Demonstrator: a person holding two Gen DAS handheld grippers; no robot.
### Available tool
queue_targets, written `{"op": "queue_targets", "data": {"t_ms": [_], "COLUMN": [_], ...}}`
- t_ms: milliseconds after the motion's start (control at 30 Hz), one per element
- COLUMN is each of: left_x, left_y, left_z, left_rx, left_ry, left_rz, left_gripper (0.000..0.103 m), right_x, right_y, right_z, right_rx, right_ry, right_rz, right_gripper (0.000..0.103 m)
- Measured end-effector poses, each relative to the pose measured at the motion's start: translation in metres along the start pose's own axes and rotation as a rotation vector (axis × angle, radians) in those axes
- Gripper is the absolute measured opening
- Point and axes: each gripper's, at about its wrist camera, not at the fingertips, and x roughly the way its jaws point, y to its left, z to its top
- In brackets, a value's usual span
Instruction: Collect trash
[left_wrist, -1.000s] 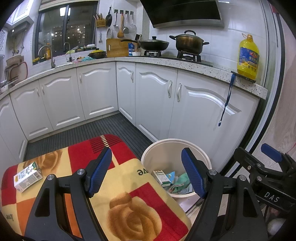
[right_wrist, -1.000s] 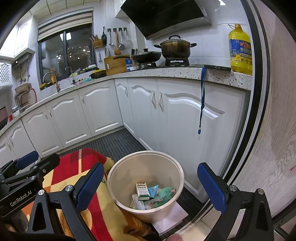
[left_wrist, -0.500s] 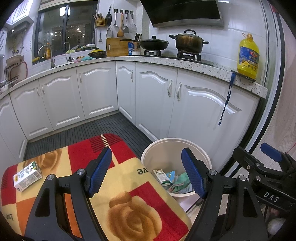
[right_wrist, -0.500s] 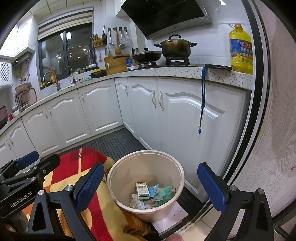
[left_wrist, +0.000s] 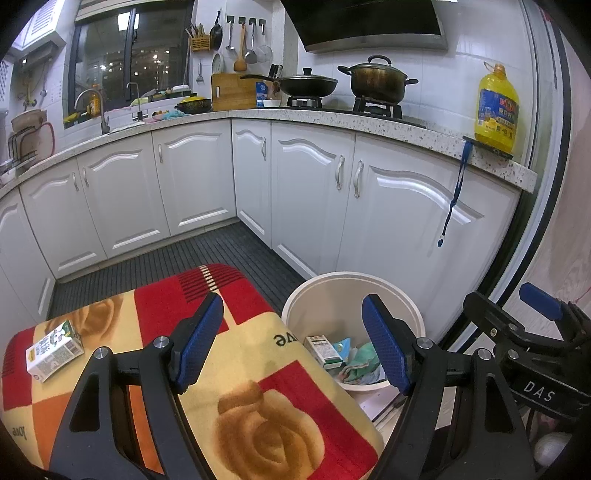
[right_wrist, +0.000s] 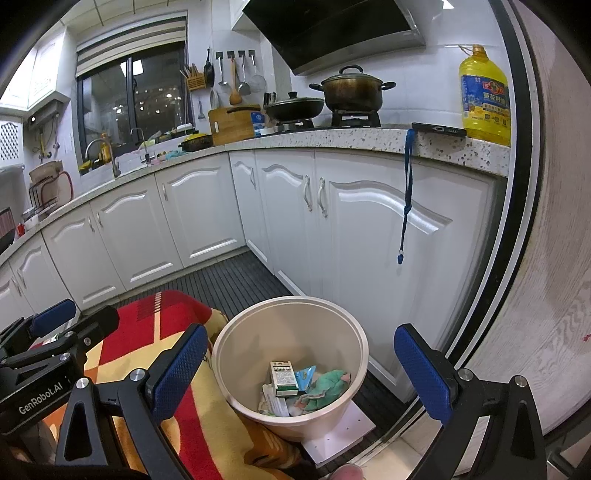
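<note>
Cabinets: white cabinets (left_wrist: 192, 184) run along the walls under a speckled desk (right_wrist: 354, 138) that carries a yellow oil bottle (left_wrist: 496, 107).
Blanket: a red, orange and cream blanket (left_wrist: 258, 369) with rose shapes covers a raised surface in the foreground, its edge touching the bin.
Bin: a cream round bin (right_wrist: 354, 336) stands on the floor just beside the blanket, in front of the cabinets; inside lie a small green-and-white box (right_wrist: 283, 374), a blue wrapper and a crumpled greenish cloth (right_wrist: 325, 386).
Left gripper: the left gripper (left_wrist: 295, 347) hangs above the blanket's edge and the bin, jaws spread wide, nothing between them.
Right gripper: the right gripper (right_wrist: 301, 365) hangs above the bin, jaws spread wide and empty.
Carton: a small milk carton (left_wrist: 54, 350) lies on its side on the blanket's left part, well apart from the bin and from both grippers.
</note>
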Motion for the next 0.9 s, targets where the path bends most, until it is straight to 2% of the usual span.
{"op": "queue_targets", "data": {"t_ms": [900], "left_x": [0.010], "left_y": [0.006], "left_z": [-0.007], "left_rx": [-0.007], "left_ry": [0.008], "left_rz": [-0.021], "left_gripper": [0.077], "right_x": [0.012], "right_y": [-0.001], "right_z": [-0.004], "right_rx": [-0.004], "right_ry": [0.025], "right_rz": [-0.002], "right_gripper": [0.100]}}
